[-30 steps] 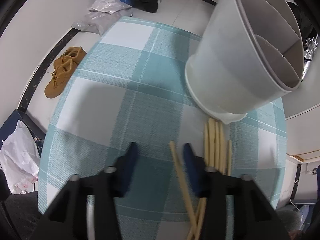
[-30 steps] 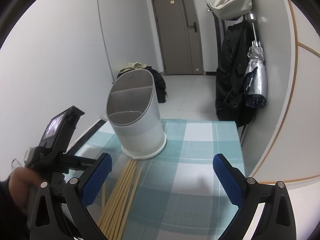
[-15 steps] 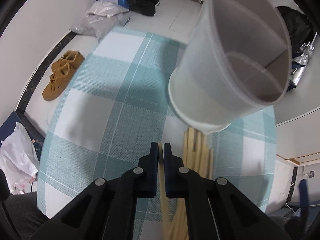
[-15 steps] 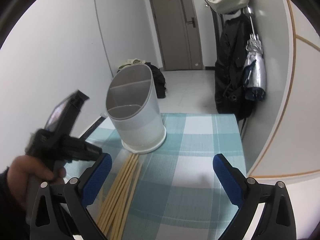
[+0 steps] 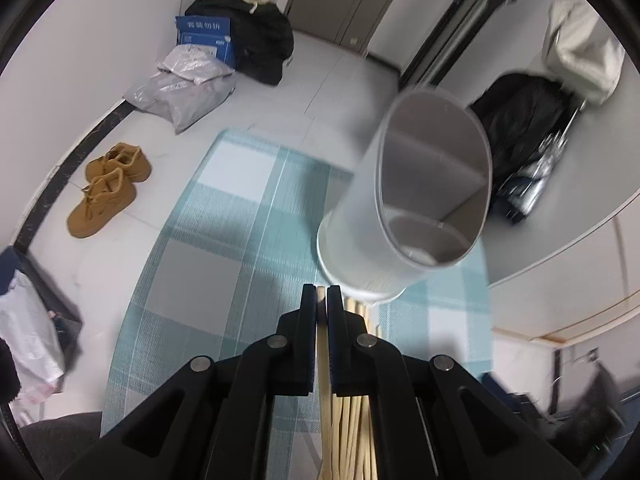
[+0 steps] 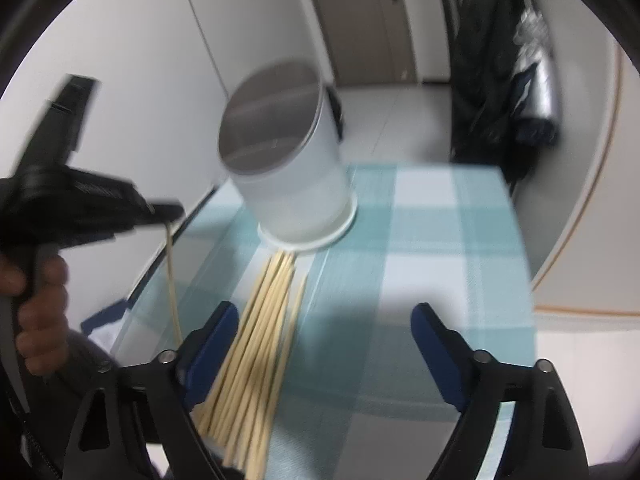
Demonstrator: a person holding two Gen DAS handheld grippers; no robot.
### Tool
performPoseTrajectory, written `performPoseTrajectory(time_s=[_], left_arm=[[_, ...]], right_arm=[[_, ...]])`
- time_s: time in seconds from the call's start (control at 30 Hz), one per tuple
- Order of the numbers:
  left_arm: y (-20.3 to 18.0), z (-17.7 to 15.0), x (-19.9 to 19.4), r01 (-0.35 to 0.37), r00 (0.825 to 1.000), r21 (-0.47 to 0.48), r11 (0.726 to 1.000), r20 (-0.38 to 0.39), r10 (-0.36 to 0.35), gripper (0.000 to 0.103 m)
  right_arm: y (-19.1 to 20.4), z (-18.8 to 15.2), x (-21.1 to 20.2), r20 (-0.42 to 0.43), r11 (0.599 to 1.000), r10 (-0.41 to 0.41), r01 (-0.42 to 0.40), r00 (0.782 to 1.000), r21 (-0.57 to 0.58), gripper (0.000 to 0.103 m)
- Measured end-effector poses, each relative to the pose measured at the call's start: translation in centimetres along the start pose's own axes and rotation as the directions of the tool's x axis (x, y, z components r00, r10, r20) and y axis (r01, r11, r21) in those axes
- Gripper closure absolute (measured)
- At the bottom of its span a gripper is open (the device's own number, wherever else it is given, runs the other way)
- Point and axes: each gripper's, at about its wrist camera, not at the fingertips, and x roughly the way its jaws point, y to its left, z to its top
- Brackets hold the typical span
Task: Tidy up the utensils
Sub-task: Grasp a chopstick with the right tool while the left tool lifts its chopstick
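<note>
My left gripper is shut on one pale wooden chopstick and holds it lifted above the table; in the right wrist view the gripper shows at left with the chopstick hanging down from it. Several more chopsticks lie in a bundle on the checked tablecloth, tips against the white divided utensil holder. The holder stands just ahead and right of the left gripper. My right gripper is open and empty, low over the bundle's right side.
The teal and white checked tablecloth covers a small table against a wall. On the floor beyond lie brown shoes, plastic bags and a blue box. Dark coats hang at right.
My left gripper closed on one chopstick and lifted it off the table, tilting up toward the holder. My right gripper moved forward and lower over the bundle, still open.
</note>
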Motion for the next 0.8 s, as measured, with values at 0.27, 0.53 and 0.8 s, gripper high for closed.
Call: performPoseTrajectory(time_s=[0.27, 0.53, 0.8], left_arm=[[3.4, 0.6, -0.8, 0.101, 0.993, -0.074, 0.992, 0.072, -0.095, 0.102], [4.9, 0.8, -1.0, 0.158, 0.985, -0.088, 0.984, 0.087, -0.151, 0.102], [6.1, 1.2, -0.9, 0.194, 0.980, -0.119, 0.974, 0.072, -0.187, 0.102]], right_arm=[[1.6, 1.6, 5.8, -0.184, 0.995, -0.068, 0.053, 0.981, -0.083, 0.056], [2.6, 2.2, 10.0, -0.276, 0.984, -0.134, 0.095, 0.952, -0.150, 0.070], [3.9, 1.9, 11.9, -0.283, 0.959, -0.234, 0.172, 0.930, -0.227, 0.078]])
